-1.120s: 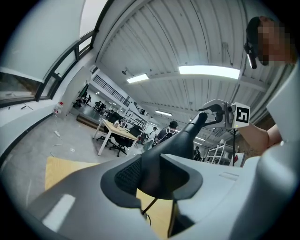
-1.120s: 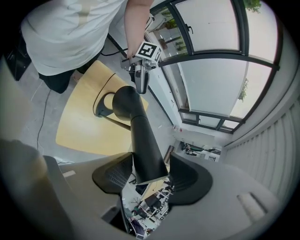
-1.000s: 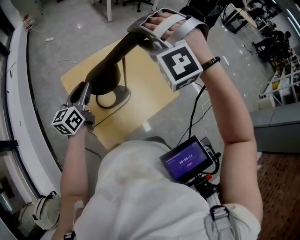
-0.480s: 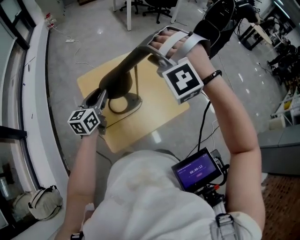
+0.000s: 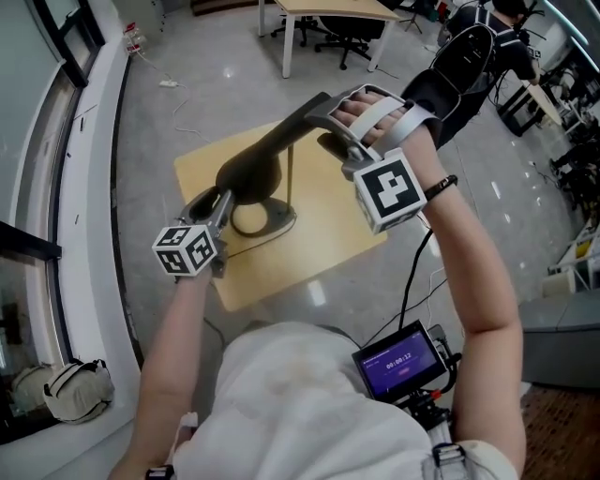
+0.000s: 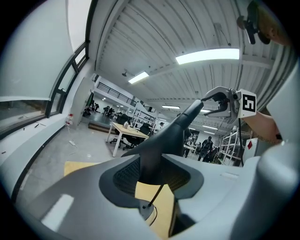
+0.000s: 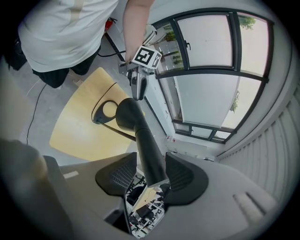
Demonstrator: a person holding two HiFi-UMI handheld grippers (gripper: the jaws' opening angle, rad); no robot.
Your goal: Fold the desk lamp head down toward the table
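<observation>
A dark desk lamp stands on a small yellow table (image 5: 323,234), with its ring base (image 5: 258,217) and thin stem (image 5: 288,173). Its long head (image 5: 272,155) slants up from a wide end at the left to a narrow end at the right. My left gripper (image 5: 221,201) has the wide end (image 6: 173,133) between its pads, touching both; its jaws have just been opening slightly. My right gripper (image 5: 330,131) is shut on the narrow end (image 7: 143,136); its jaws have just been closing on it. The base (image 7: 105,111) shows below in the right gripper view.
A window wall (image 5: 56,187) runs along the left, with a bag (image 5: 56,394) on the floor beside it. A white-legged desk (image 5: 328,9) and office chairs stand behind the table. A black backpack (image 5: 459,66) hangs at the right. A small screen (image 5: 403,356) sits at my waist.
The head camera has shifted, so table, lamp and both grippers show further right and lower. Both grippers stay on the lamp head's two ends, and its slant looks unchanged.
</observation>
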